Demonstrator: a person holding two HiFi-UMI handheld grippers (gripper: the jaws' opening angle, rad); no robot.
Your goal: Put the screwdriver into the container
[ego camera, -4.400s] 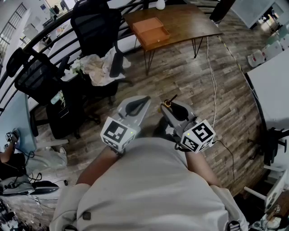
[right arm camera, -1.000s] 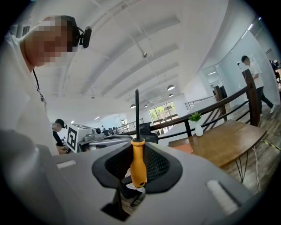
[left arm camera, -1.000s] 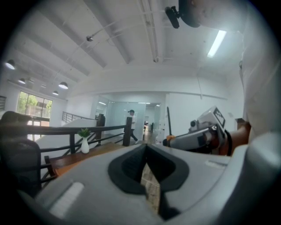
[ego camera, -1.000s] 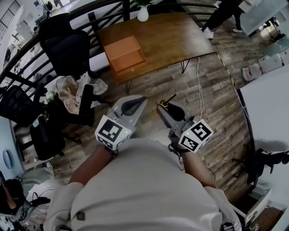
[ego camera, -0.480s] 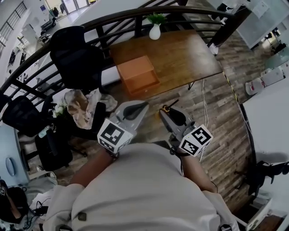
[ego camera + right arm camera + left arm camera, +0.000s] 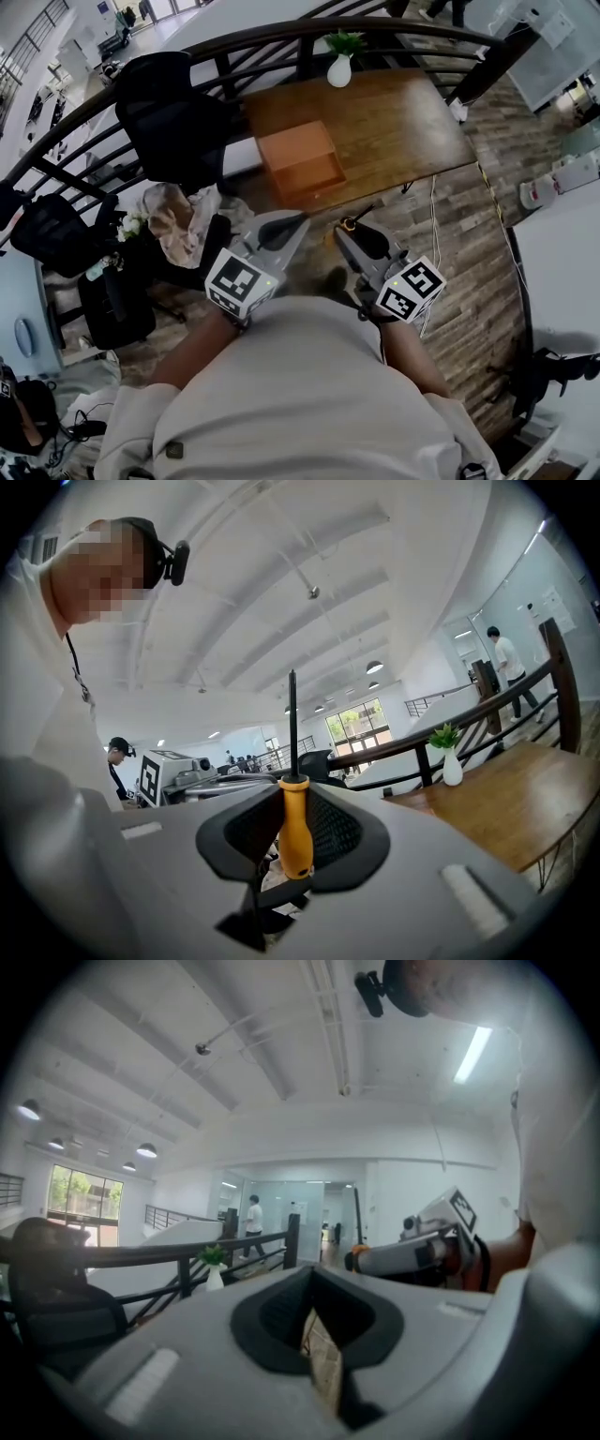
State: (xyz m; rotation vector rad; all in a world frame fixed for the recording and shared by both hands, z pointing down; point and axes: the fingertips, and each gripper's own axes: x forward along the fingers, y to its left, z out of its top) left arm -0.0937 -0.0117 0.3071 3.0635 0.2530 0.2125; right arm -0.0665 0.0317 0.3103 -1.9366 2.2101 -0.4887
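Note:
My right gripper [image 6: 347, 229] is shut on a screwdriver [image 6: 295, 825] with an orange handle, and its thin black shaft [image 6: 292, 722] points straight up out of the jaws. In the head view the screwdriver [image 6: 352, 221] sticks out toward the wooden table [image 6: 403, 122]. The container, an open orange box [image 6: 302, 161], sits on that table's near left part, ahead of both grippers and apart from them. Beside the right one, my left gripper [image 6: 296, 223] is shut with nothing in it; its jaws [image 6: 319, 1335] meet with only a thin slit.
A white vase with a plant [image 6: 339, 67] stands at the table's far edge by a dark railing [image 6: 187, 47]. A black office chair [image 6: 173, 112] and a chair with crumpled cloth [image 6: 173, 220] stand to the left. Cables [image 6: 433, 211] run over the plank floor on the right.
The table and the orange box have come nearer and now lie just ahead of the grippers. Both grippers keep the same pose, the right one still holding the screwdriver.

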